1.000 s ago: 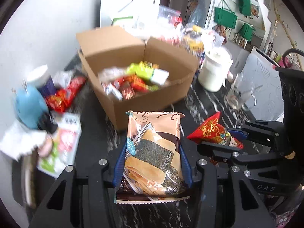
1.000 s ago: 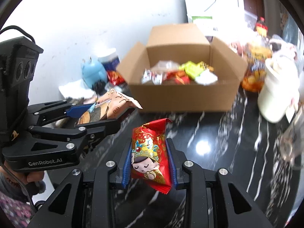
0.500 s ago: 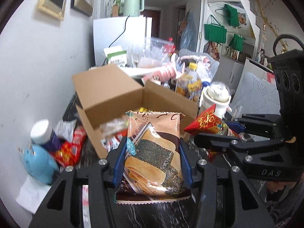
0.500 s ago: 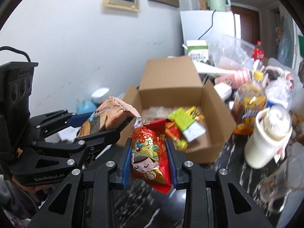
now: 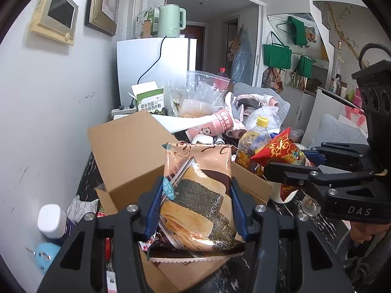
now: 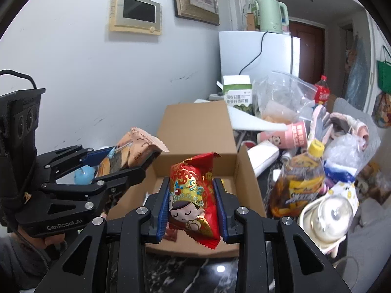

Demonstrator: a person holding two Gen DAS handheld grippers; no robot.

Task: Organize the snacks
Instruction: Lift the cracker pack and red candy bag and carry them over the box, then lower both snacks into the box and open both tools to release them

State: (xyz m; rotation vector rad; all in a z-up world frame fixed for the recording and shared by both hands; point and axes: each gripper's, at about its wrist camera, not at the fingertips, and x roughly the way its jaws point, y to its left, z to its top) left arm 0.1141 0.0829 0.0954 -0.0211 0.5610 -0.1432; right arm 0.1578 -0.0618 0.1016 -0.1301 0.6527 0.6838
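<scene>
Right gripper clamped on upright red foil cartoon-face snack packet, long axis along fingers, poised above open brown cardboard box ahead-below; left gripper pinching tan seaweed-cracker packet beside, likewise over near wall.

Cardboard box and bottle on marble table.

Peach-brown snack pack printed with seaweed-speckled rolls; red, gold-patterned packet showing a cartoon face; plain tan cardboard box at twelve o'clock.
</scene>
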